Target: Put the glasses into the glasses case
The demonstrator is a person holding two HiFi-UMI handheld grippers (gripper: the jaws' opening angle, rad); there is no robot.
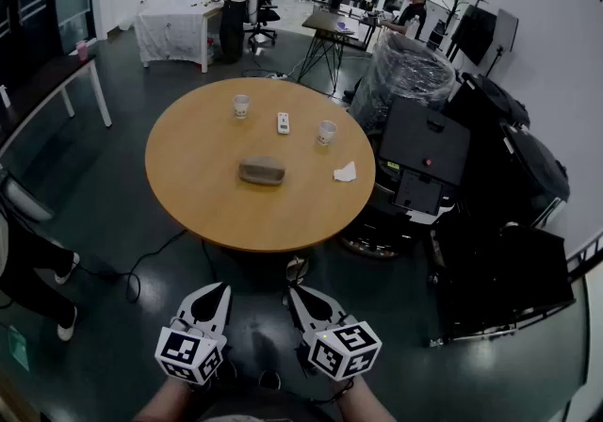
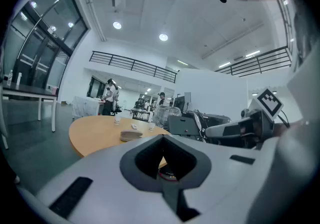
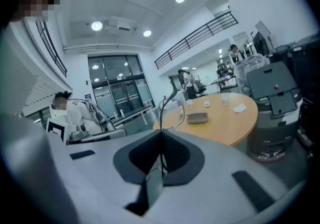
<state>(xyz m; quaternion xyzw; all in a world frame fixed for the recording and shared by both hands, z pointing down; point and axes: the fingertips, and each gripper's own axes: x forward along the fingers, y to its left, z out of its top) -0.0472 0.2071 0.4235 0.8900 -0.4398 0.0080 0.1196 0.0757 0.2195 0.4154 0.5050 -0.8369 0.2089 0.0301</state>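
Left claw (image 1: 220, 290) closed; right claw (image 1: 295, 292) pinching glasses (image 3: 172, 114).

Two paper cups (image 1: 241, 105) (image 1: 326, 132), one glasses case (image 1: 262, 170), one remote (image 1: 283, 122), one tissue (image 1: 345, 172), one pair of glasses (image 3: 171, 113)

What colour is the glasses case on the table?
Greyish brown; the glasses case shows best in the head view.

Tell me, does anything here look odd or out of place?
Only small things. A crumpled tissue lies loose near the table's right edge. The glasses stick up from the right gripper, pinched by the frame, away from the table, where the case lies shut. Nothing looks spilled.
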